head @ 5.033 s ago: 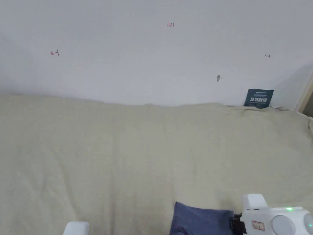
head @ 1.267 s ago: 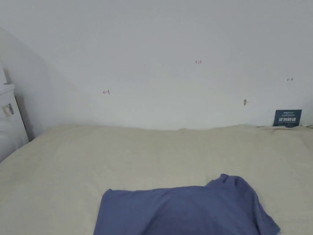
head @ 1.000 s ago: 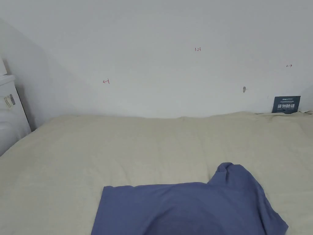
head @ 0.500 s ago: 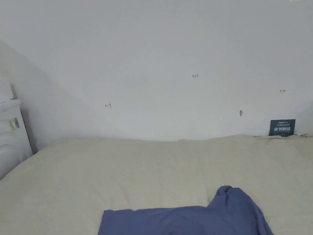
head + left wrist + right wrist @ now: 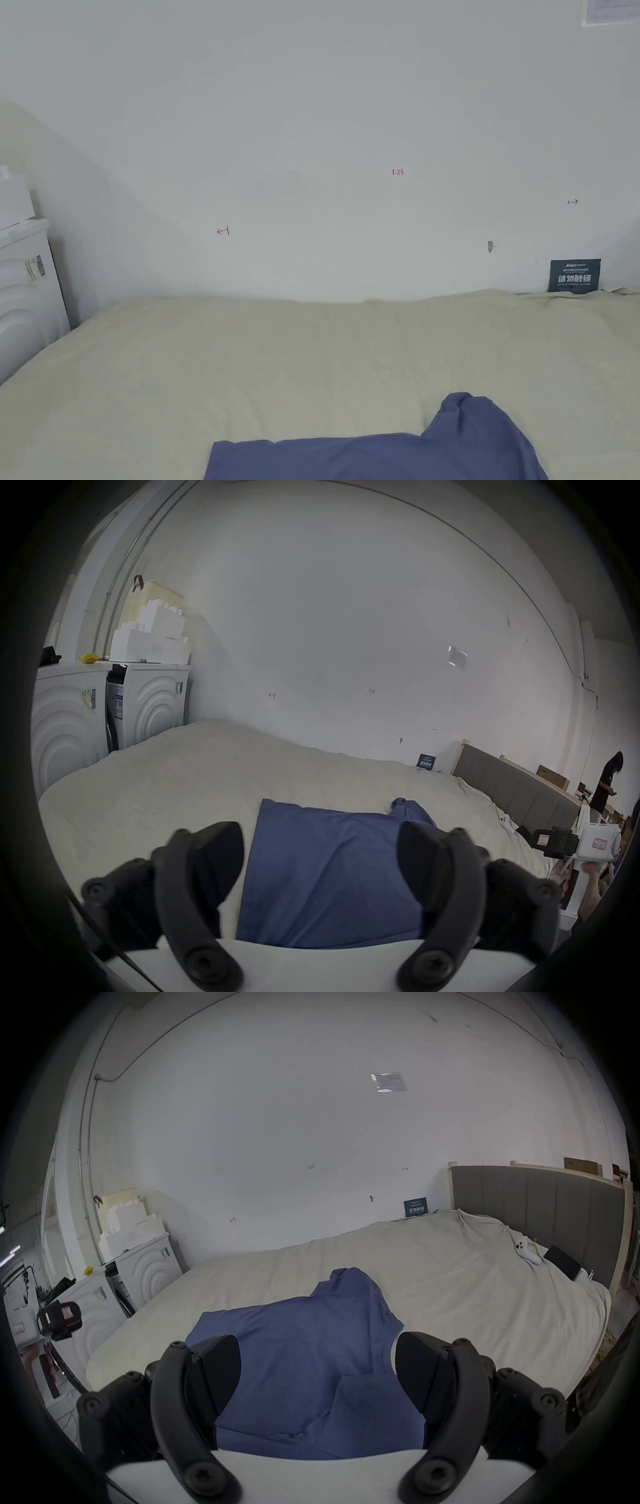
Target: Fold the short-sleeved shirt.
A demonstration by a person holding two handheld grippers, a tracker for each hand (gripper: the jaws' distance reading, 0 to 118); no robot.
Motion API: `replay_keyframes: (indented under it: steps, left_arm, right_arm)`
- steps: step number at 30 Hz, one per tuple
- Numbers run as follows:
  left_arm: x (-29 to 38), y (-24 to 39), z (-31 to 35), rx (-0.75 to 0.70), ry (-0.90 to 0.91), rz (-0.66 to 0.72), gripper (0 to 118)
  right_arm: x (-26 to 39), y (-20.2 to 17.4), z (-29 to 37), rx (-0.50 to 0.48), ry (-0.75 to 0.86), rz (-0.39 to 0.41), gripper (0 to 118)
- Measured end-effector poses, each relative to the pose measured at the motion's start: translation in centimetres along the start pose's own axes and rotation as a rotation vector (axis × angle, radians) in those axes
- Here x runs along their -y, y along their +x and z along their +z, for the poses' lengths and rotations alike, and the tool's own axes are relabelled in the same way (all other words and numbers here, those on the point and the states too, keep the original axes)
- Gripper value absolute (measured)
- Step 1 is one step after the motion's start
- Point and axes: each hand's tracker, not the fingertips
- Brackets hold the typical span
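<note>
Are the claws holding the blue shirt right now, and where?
No. The left claw and right claw are both open above the shirt, which lies loose on the bed.

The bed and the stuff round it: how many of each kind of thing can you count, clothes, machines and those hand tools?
Blue shirt: 1
Washing machines: 2
Grippers, left and right, both open: 2
Game controller on the bed: 1
Total: 6

Left hand-held gripper point(image 5: 320, 854) and right hand-held gripper point(image 5: 318, 1364) both gape wide, gripping nothing.
</note>
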Motion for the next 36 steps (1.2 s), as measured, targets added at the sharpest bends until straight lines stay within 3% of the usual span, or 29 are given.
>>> replay_keyframes:
  steps: [2, 3, 4, 7, 11, 12, 24, 28, 29, 32, 33, 36]
  left_arm:
    - [0.2, 0.3, 0.2, -0.004, 0.011, -0.017, 58]
    - [0.4, 0.5, 0.3, -0.011, 0.010, -0.024, 44]
    - [0.5, 0.5, 0.4, -0.016, 0.004, -0.027, 40]
    - [1.3, 0.3, 0.5, -0.016, -0.019, -0.015, 37]
    - [2.4, 0.2, 0.9, 0.000, -0.062, 0.007, 4]
    - [2.7, 0.1, 1.1, -0.010, -0.074, -0.001, 2]
    - [3.5, -0.9, 1.4, -0.051, -0.116, -0.037, 1]
    - [4.4, -2.3, 0.7, -0.130, -0.175, -0.068, 8]
    - [4.9, -2.9, 0.5, -0.129, -0.185, -0.060, 18]
    - [6.7, -4.9, -0.3, -0.173, -0.255, -0.028, 72]
    - [7.5, -5.5, -0.8, -0.195, -0.276, -0.016, 84]
    - [9.8, -7.1, -1.7, -0.211, -0.310, 0.011, 86]
  right_arm:
    - [0.3, -0.4, 0.1, -0.027, 0.002, -0.006, 92]
    - [0.4, -0.6, 0.1, -0.033, -0.006, -0.007, 82]
    - [0.4, -0.9, 0.1, -0.031, -0.011, -0.004, 70]
    - [0.9, -1.7, 0.3, -0.039, -0.015, 0.028, 61]
    - [1.4, -1.9, 0.1, -0.064, -0.041, 0.001, 15]
    - [1.6, -2.0, 0.1, -0.058, -0.039, -0.006, 1]
    - [2.0, -2.4, 0.0, -0.077, -0.060, -0.016, 1]
    - [2.5, -2.6, 0.3, -0.091, -0.074, -0.014, 1]
    - [2.7, -2.6, 0.3, -0.097, -0.079, -0.014, 1]
    - [3.6, -2.3, 0.1, -0.099, -0.106, -0.021, 1]
    - [3.8, -2.3, 0.1, -0.097, -0.113, -0.020, 1]
    - [4.4, -2.1, -0.1, -0.099, -0.137, -0.035, 1]
